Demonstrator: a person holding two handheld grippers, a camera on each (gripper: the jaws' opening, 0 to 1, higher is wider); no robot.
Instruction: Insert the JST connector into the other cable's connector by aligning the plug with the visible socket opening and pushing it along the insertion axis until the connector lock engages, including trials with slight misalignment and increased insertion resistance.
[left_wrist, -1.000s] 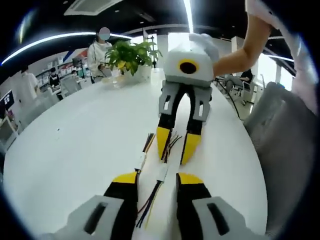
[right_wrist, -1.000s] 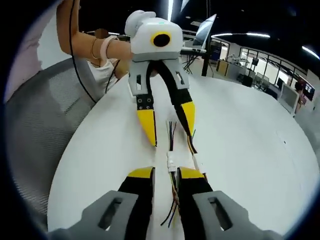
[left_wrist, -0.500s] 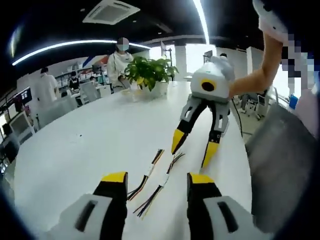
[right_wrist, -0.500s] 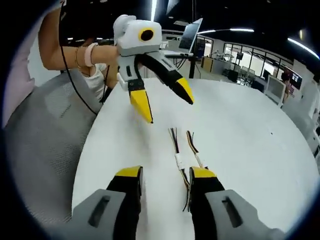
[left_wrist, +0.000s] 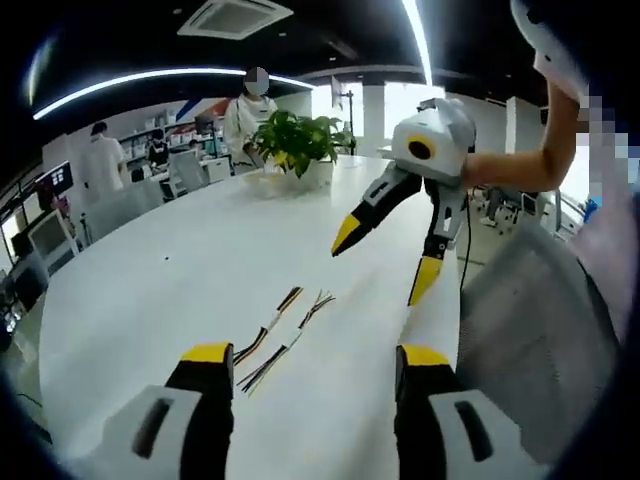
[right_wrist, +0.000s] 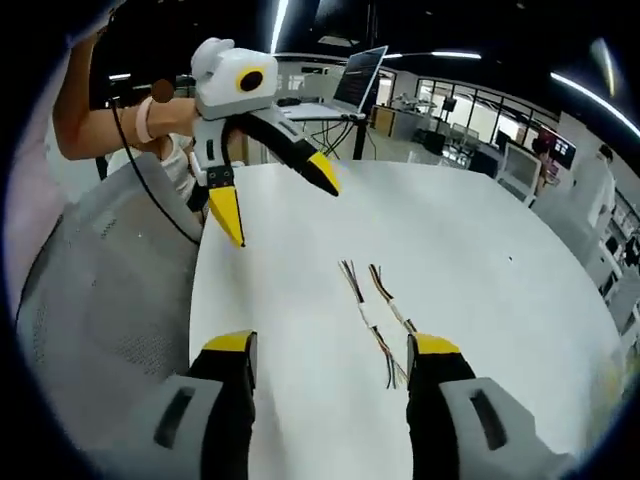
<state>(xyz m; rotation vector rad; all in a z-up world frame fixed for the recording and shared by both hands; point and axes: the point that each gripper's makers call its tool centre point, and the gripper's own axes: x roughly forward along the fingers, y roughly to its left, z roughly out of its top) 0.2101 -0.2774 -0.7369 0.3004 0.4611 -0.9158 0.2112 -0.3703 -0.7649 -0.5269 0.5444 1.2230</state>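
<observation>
We see two thin multicolour wire cables (left_wrist: 275, 337) with small white JST connectors lying side by side, unmated, on the smooth white table (left_wrist: 150, 290). The left gripper (left_wrist: 312, 362) and right gripper (right_wrist: 330, 348), both with yellow-tipped black jaws spread wide, hold nothing. A second ago both sat low, straddling the cables; now both are lifted clear and wider. A leafy plant (left_wrist: 298, 142) sits far off.

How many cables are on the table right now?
2, side by side on the white table between the claws. In the left gripper view, one cable lies left of the other cable; neither is gripped.
</observation>
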